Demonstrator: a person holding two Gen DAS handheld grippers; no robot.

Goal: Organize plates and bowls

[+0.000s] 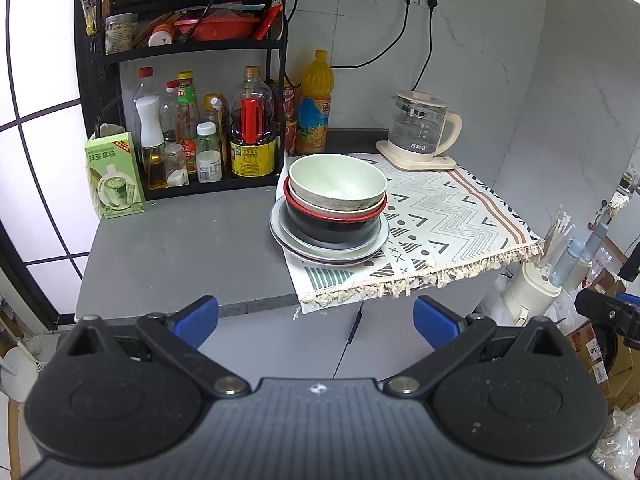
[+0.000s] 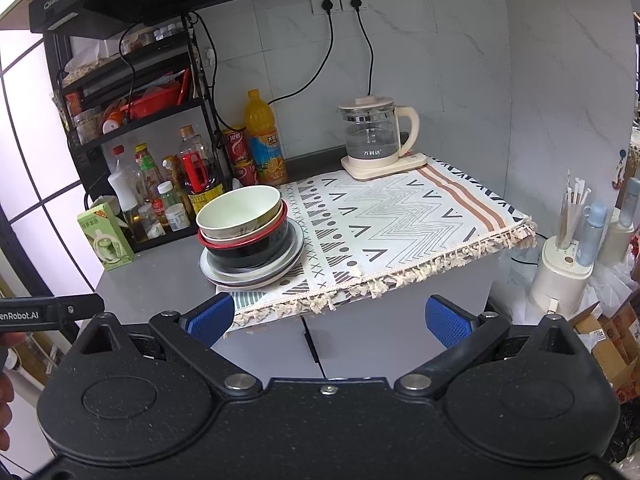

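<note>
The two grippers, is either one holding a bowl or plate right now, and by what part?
Nothing is held. The left gripper and right gripper are both open and empty, short of the stack of bowls and plates.

A pale bowl (image 2: pixel 240 210) is stacked in a red-rimmed black bowl (image 2: pixel 250 250) upon plates (image 2: pixel 256 274) on the worktop (image 2: pixel 160 284). The right claw (image 2: pixel 330 318) is held open, well short of them.
</note>
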